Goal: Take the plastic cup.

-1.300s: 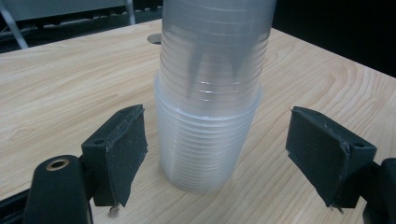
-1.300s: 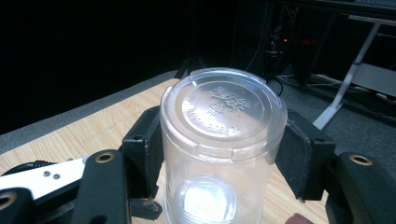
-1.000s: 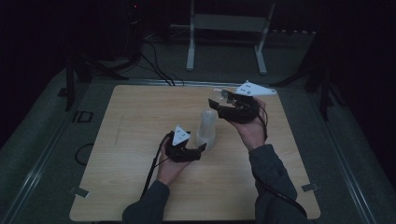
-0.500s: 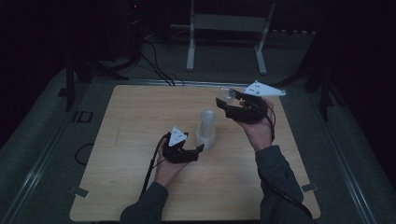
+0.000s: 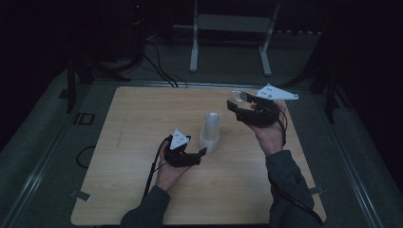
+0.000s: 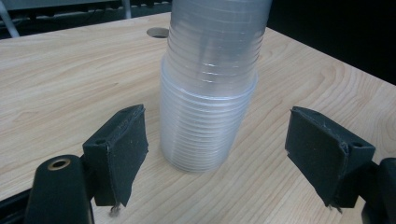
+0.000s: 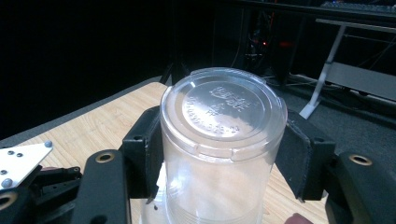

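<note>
A stack of clear plastic cups [image 5: 210, 131] stands upside down in the middle of the wooden table [image 5: 142, 123]. My left gripper [image 5: 203, 153] rests at its base, open. In the left gripper view the stack [image 6: 208, 93] rises between the two black pads [image 6: 122, 151], which stand apart from it on both sides; the left gripper [image 6: 224, 151] holds nothing. My right gripper [image 5: 236, 103] hovers up and to the right of the stack, shut on a single clear cup [image 5: 239, 97]. The right gripper view has that cup [image 7: 224, 121] bottom-up, clamped in the right gripper [image 7: 224, 154].
A white metal stand [image 5: 232, 28] and dark cables [image 5: 161, 71] lie on the floor beyond the table's far edge. A round hole [image 6: 158, 32] sits in the tabletop behind the stack. The left gripper's white plate [image 7: 18, 161] shows low in the right gripper view.
My right gripper has drifted to the right with the single cup, away from the top of the stack. The left gripper has stayed at the stack's base.
</note>
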A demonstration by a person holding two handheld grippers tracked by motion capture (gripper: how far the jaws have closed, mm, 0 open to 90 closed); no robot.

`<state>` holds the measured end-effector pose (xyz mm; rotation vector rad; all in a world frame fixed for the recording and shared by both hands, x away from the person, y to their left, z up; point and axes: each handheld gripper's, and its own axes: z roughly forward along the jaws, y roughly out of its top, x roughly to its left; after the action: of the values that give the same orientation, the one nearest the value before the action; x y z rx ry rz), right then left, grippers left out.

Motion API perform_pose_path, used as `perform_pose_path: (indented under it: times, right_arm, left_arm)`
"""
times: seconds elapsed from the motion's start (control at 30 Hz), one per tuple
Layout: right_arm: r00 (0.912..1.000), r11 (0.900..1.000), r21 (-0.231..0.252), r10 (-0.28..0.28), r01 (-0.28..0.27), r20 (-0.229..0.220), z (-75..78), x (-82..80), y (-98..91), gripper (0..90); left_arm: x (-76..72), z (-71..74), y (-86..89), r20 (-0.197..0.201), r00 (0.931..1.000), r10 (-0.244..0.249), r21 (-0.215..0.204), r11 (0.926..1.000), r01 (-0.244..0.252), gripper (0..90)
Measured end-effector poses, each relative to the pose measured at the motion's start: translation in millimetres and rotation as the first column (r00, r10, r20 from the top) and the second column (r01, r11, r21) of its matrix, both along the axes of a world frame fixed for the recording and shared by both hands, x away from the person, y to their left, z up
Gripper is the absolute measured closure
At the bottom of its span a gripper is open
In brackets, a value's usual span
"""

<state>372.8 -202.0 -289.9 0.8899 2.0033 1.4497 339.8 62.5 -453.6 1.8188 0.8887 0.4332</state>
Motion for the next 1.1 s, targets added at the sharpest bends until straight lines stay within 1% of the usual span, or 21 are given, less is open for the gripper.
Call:
perform_pose_path:
  times: [0.23, 0.47, 0.7, 0.9, 1.1]
  right_arm:
    - [0.9999, 0.9999, 0.004, -0.014, 0.014, -0.003, -2.1, -1.5, -7.7, 38.8]
    - [0.9997, 0.9998, 0.004, -0.022, 0.022, -0.009, -5.8, -1.5, -11.1, 38.8]
    - [0.9992, 0.9994, 0.006, -0.033, 0.033, -0.021, -12.3, -1.3, -16.7, 38.7]
    - [0.9986, 0.9991, 0.006, -0.042, 0.043, -0.031, -17.6, -2.3, -21.6, 38.7]
    - [0.9982, 0.9988, 0.007, -0.047, 0.048, -0.038, -22.2, -4.4, -25.1, 38.7]
  left_arm:
    - [-0.9, -0.2, -1.1, -0.001, 1.0, -0.004, -0.002, 1.0, 0.004, 20.6]
    - [-1.4, 1.0, -0.1, -0.002, 1.0, -0.003, -0.009, 1.0, 0.003, 20.6]
    - [-2.0, 0.9, -0.5, -0.001, 1.0, 0.0, -0.016, 0.9999, 0.0, 20.6]
    - [-2.8, 1.2, -2.2, -0.001, 1.0, -0.007, -0.022, 0.9997, 0.007, 20.6]
    - [-3.6, 0.8, -4.6, -0.005, 0.9999, -0.016, -0.019, 0.9997, 0.016, 20.6]
